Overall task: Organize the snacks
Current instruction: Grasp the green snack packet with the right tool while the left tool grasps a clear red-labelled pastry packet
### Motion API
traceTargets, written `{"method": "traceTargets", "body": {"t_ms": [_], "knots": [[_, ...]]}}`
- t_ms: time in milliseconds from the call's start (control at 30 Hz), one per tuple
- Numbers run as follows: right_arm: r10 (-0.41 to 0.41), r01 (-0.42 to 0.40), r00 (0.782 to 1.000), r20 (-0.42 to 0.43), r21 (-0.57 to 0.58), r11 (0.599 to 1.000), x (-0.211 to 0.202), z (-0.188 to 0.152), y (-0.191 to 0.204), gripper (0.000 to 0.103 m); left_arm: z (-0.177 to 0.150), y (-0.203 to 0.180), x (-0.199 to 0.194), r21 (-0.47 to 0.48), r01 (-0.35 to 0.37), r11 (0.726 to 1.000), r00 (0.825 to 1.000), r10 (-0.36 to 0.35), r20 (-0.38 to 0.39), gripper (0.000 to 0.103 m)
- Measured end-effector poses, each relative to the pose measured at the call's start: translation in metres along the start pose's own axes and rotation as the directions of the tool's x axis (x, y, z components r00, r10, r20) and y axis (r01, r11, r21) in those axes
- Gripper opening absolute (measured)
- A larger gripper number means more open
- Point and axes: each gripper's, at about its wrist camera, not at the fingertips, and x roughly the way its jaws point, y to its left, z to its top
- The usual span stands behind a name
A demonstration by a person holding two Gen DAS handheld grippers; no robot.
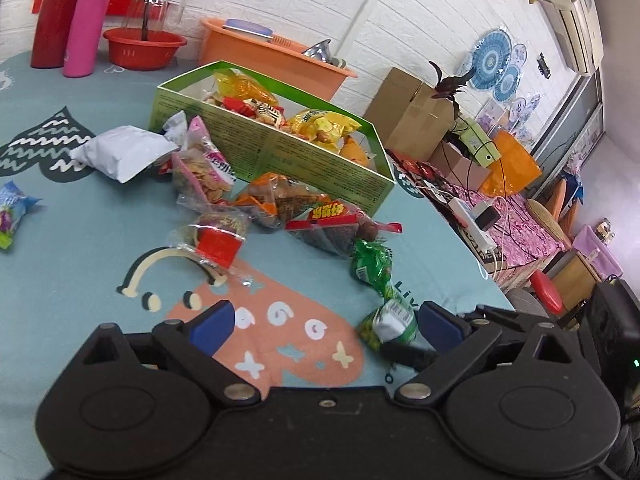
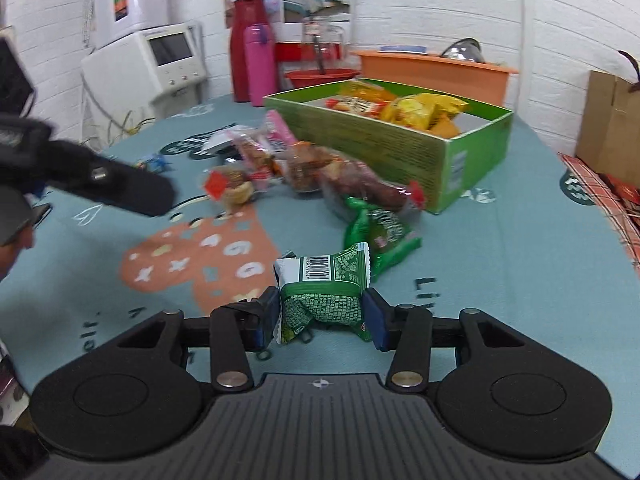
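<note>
Crinkly green foil packet (image 2: 322, 292) sits clamped in right claw (image 2: 322, 316); left claw (image 1: 324, 326) gapes, empty.

My left wrist camera sits just behind my left claw (image 1: 324, 326), low over the tablecloth (image 1: 80, 240), facing the green box (image 1: 280, 148) and the room's far corner. My right wrist camera rides behind my right claw (image 2: 322, 314), equally low, facing the same green box (image 2: 400, 144) and white wall. Both views share the box, the scattered packets and the pink bottle (image 1: 86, 24).
</note>
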Motion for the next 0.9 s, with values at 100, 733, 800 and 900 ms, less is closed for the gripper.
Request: {"method": "traceTargets", "body": {"t_ms": [100,733,800,900], "knots": [[0.012,-0.012,1.0,0.002,-0.005,1.0,-0.005,-0.003,0.006,0.078,0.006,0.003,0.004,0.003,-0.054,0.999,0.998,0.054,0.04,0.103],[0.005,-0.005,1.0,0.022,0.001,1.0,0.012,0.006,0.011,0.093,0.032,0.047,0.057,0.04,-0.231,0.972,0.973,0.231,0.005,0.091],[0.0,-0.001,1.0,0.028,0.003,1.0,0.014,0.006,0.012,0.08,0.032,0.044,0.058,0.059,-0.232,0.971,0.973,0.232,0.004,0.084],[-0.009,0.009,0.999,0.031,-0.003,1.0,0.012,0.006,0.013,0.074,0.028,0.041,0.051,0.062,-0.212,0.975,0.977,0.211,0.011,0.082]]}}
